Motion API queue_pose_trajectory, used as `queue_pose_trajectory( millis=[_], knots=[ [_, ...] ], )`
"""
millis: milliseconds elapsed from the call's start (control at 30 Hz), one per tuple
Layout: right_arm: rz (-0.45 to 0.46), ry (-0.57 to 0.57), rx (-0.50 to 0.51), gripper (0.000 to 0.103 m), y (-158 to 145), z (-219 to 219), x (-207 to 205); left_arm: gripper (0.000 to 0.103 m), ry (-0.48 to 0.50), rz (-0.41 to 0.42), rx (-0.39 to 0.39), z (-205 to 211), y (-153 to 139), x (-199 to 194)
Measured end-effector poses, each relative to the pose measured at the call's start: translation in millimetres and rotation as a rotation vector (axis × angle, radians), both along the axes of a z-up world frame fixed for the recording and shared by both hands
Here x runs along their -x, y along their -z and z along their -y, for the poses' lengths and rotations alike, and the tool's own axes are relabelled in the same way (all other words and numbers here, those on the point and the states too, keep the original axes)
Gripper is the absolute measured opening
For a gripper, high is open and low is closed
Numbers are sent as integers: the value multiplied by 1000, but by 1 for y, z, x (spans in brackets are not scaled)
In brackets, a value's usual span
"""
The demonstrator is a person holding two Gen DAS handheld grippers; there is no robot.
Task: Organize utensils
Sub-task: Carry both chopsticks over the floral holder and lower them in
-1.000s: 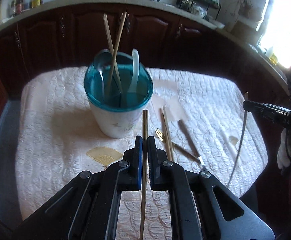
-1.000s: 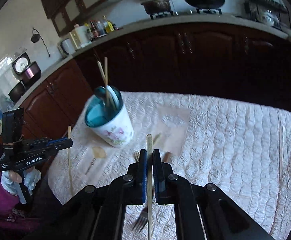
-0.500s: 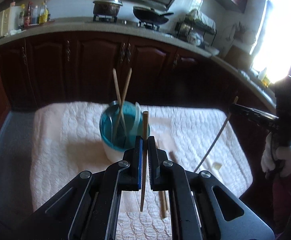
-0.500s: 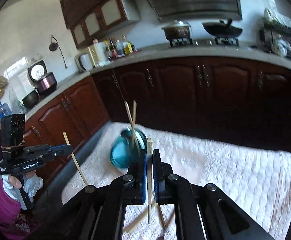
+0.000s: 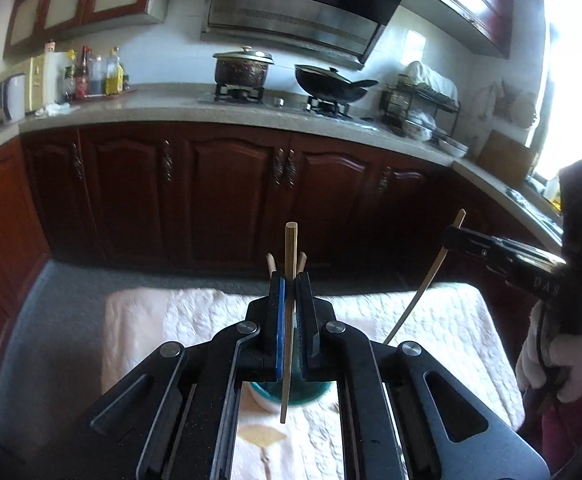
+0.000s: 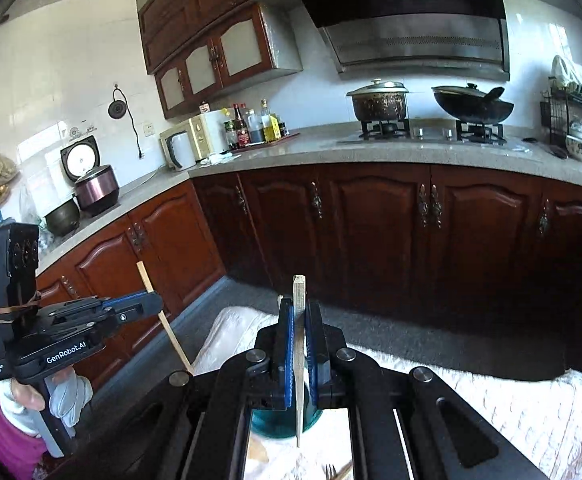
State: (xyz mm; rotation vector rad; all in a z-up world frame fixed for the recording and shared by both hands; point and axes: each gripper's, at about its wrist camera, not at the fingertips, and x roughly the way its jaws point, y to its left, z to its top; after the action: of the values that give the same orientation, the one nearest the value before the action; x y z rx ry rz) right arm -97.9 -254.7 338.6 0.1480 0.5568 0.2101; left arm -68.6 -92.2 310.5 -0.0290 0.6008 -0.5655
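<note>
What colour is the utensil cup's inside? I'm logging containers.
Teal; the utensil cup shows best in the right wrist view.

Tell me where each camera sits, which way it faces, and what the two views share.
Left wrist: on the left tongs, facing the stove counter; they clamp a chopstick; right tongs and gloved hand at right.
Right wrist: on the right tongs, facing the same counter; they clamp another chopstick; left tongs at left.
Shared: teal cup, quilted cloth, pot, wok.

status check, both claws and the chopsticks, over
Left claw shut on a chopstick. Right claw shut on another chopstick. Teal cup below, path clear.
</note>
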Motion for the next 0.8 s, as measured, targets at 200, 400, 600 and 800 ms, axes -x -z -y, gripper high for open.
queue_pose_trajectory(
  millis=[200,400,600,800],
  knots=[
    [13,34,4,5,6,-7,-26,4,-49,35,-1,10,-1,-28],
    [6,40,26,5,22,-15,-46,4,-87,46,-33,26,14,-47],
    [-27,30,24,5,40,-16,-59,4,-97,15,-67,36,40,-60],
    [-66,24,13,5,57,-10,-66,4,-105,-6,-85,39,56,-66]
  ],
)
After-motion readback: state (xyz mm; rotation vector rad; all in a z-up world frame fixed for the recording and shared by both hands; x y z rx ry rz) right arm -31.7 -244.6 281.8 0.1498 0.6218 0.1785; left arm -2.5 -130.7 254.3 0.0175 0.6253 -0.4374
